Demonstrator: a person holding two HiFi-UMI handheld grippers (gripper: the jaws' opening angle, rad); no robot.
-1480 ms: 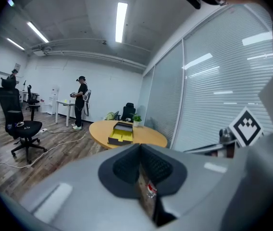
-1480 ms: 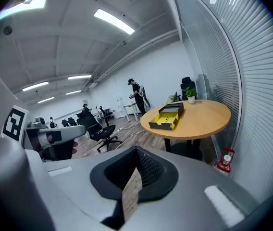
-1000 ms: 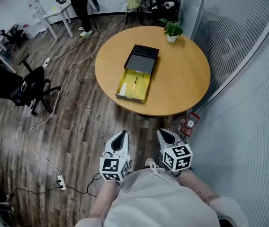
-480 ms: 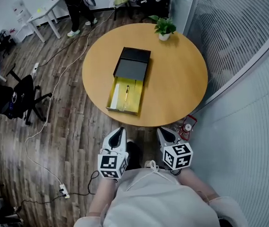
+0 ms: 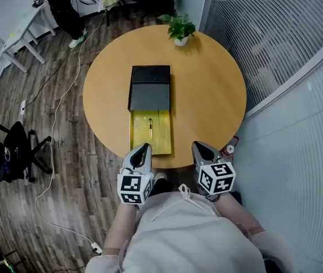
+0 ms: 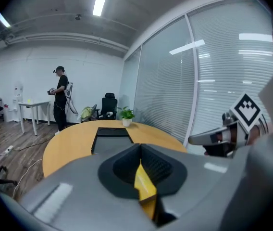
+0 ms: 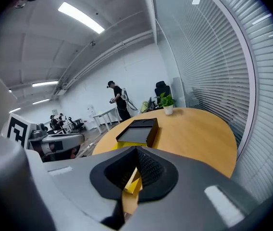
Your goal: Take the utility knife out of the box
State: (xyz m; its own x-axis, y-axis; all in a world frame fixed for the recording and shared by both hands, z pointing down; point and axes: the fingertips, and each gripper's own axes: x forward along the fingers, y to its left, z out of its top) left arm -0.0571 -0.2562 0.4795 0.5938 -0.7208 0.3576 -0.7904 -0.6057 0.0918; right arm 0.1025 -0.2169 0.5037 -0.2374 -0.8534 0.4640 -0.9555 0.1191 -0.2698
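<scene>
On the round wooden table (image 5: 207, 95) lies a long box: a black lid (image 5: 149, 89) slid back off a yellow tray (image 5: 162, 134). A slim utility knife (image 5: 150, 124) rests in the tray. My left gripper (image 5: 143, 150) hangs at the table's near edge, just in front of the tray's near end, jaws shut and empty. My right gripper (image 5: 199, 148) is level with it to the right, also shut on nothing. In the left gripper view the black lid (image 6: 110, 137) lies ahead past the shut gripper (image 6: 142, 170). The right gripper view shows the box (image 7: 137, 133) ahead on the left.
A small potted plant (image 5: 178, 28) stands at the table's far edge. A glass wall with blinds (image 5: 275, 44) runs along the right. A person (image 5: 62, 4) stands by a white table far left. A cable (image 5: 59, 118) and an office chair (image 5: 8, 152) are on the wooden floor.
The whole view has closed in on the table. Both grippers, still shut, have come from over the floor up to the table's near edge, and the box now lies straight ahead.
</scene>
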